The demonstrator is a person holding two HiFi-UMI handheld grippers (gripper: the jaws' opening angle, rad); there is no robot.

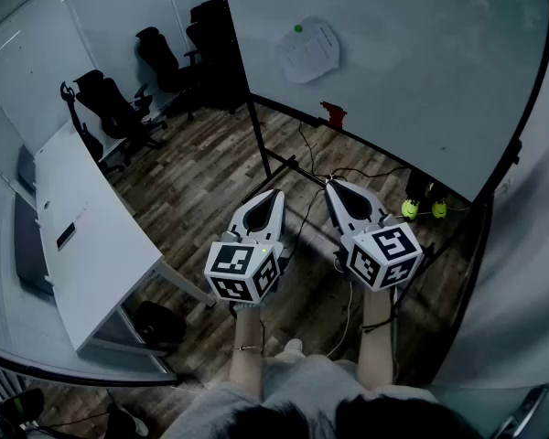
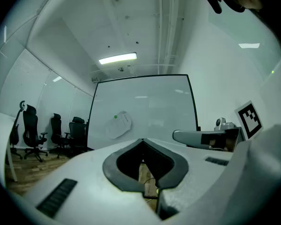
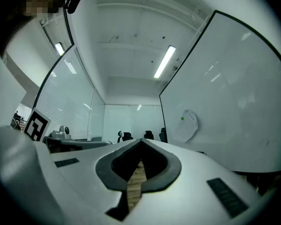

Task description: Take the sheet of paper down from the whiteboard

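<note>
A white sheet of paper (image 1: 308, 53) hangs on the whiteboard (image 1: 412, 53), pinned near its top by a green magnet (image 1: 298, 28). The paper also shows in the left gripper view (image 2: 118, 124) and in the right gripper view (image 3: 188, 125), far ahead of the jaws. My left gripper (image 1: 276, 193) and right gripper (image 1: 330, 185) are held side by side, well short of the board, both shut with nothing between the jaws. In the left gripper view the tips (image 2: 141, 140) meet; the right gripper's tips (image 3: 140, 140) meet too.
A red object (image 1: 333, 114) sits on the board's lower rail. Cables trail over the wooden floor (image 1: 210, 167) by the board's stand, and two yellow-green things (image 1: 422, 209) lie at its foot. A long white table (image 1: 82, 236) stands left, with black office chairs (image 1: 119, 108) behind.
</note>
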